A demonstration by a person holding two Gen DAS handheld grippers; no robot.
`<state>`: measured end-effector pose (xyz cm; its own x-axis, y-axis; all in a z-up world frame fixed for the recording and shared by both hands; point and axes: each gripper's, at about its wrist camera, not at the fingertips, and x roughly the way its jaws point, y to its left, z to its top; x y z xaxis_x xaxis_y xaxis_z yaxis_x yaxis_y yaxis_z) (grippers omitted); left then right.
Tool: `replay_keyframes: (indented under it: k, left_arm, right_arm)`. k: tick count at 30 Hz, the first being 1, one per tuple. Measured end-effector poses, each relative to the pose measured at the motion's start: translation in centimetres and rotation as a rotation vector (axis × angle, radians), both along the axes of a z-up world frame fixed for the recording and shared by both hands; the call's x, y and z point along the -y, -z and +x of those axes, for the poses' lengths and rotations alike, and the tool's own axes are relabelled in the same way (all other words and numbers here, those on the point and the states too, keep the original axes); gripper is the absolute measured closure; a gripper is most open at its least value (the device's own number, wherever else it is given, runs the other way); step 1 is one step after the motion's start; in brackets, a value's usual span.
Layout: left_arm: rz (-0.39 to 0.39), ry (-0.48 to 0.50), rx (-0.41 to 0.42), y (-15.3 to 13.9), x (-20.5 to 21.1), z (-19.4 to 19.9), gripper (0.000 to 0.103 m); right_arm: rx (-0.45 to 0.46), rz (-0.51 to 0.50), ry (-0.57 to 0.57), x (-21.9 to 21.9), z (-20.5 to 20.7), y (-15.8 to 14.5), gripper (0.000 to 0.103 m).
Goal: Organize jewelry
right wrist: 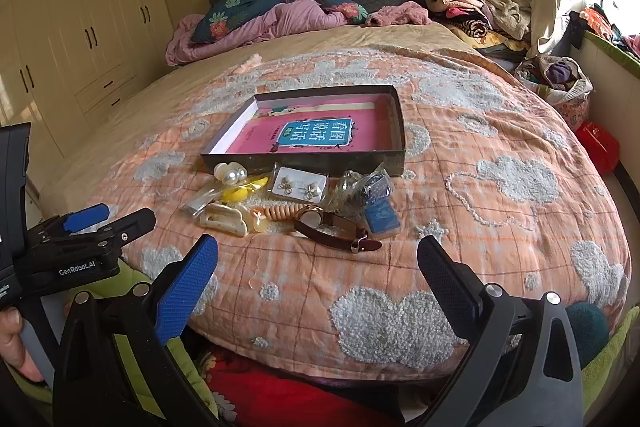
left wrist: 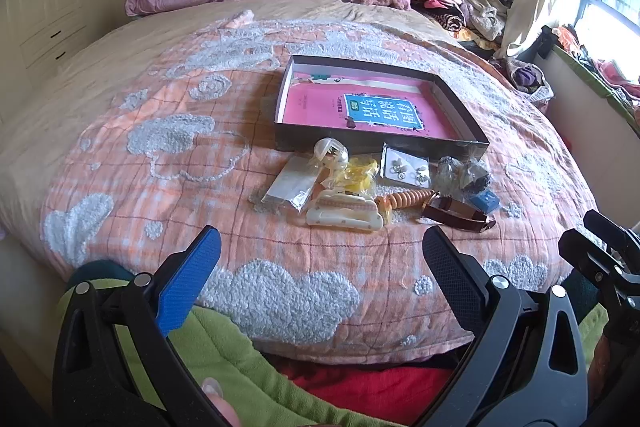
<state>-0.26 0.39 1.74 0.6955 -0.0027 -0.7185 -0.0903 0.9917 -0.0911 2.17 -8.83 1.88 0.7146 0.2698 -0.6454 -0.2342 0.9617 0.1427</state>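
- The left claw (left wrist: 320,259) has its fingers wide apart and holds nothing; it hangs over the near edge of the bed (left wrist: 120,131).
- The right claw (right wrist: 318,263) is also apart and holds nothing.
- The left tool's body in the right wrist view reads "GenRobot.AI".
- A dark shallow box (right wrist: 304,161) lies on the orange quilt; inside is a pink book (right wrist: 320,135) with Chinese characters on a blue label.
- The jewelry lies just in front of the box: an earring card (right wrist: 298,185), a brown-strap watch (right wrist: 332,227), a cream hair clip (right wrist: 224,219), a small blue box (right wrist: 382,217).
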Motion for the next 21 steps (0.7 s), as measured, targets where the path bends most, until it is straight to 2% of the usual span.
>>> replay_keyframes:
  k: [14, 21]
  left_arm:
    - [0.001, 0.007, 0.007, -0.1, 0.1, 0.0, 0.008]
    - [-0.006, -0.009, -0.005, 0.8, -0.6, 1.0, 0.008]
  right_arm:
    - [-0.002, 0.009, -0.011, -0.1, 0.4, -0.1, 0.004]
    - [-0.019, 0.010, -0.030, 0.0, 1.0, 0.4, 0.004]
